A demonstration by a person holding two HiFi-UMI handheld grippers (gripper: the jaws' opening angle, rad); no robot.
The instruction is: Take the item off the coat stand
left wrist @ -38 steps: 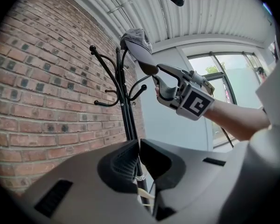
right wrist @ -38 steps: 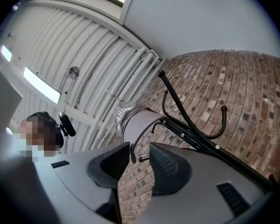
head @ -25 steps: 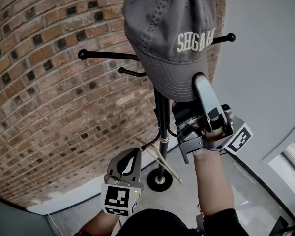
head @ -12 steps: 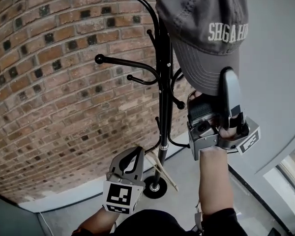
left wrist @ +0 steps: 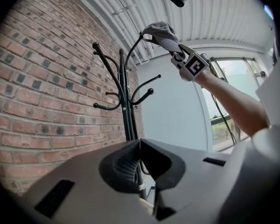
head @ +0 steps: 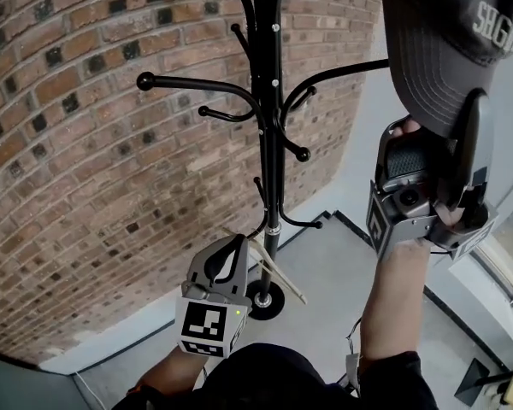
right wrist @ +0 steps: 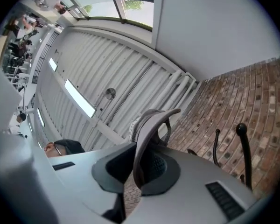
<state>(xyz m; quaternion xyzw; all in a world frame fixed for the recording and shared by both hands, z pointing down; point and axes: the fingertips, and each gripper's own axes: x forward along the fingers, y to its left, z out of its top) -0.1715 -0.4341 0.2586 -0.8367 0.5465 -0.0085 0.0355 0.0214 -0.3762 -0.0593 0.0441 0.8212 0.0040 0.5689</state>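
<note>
Far left in the head view: brick wall [head: 77, 143], curving down to the floor [head: 342, 272]. Next, low in frame: left gripper [head: 229, 265], pointed up toward the stand, clenched on nothing. Confirmed in the left gripper view [left wrist: 139, 161]: pads flush against each other.

Middle: black stand [head: 268, 101], upright on its round base, hooks on the wall side bare. Right of the pole, up high: grey cap [head: 440, 49], crown up, brim down, white lettering cut by the frame edge. Meets the tip of one long hook arm at its left edge; impossible to tell from here whether touching or merely in front. Far right: right gripper [head: 463, 126], raised high in a hand [head: 410, 246], clamped on the brim from below.

Left gripper view, looking upward: same stand [left wrist: 126, 101] against the wall [left wrist: 37, 78]. Shows the cap [left wrist: 161, 31] from the side, at the top of the curved hook arm, with the right gripper [left wrist: 176, 54] under the brim. At right, a tall bright window [left wrist: 233, 101], far plainer here than from the head.

Right gripper view alone gives the grip itself: brim edge-on, squeezed between the pads [right wrist: 141, 164], cap [right wrist: 151, 120] curling away above. Behind, a ribbed ceiling [right wrist: 98, 64], seen best here. At right, hook tips of the stand [right wrist: 245, 148] before the wall [right wrist: 252, 97].
</note>
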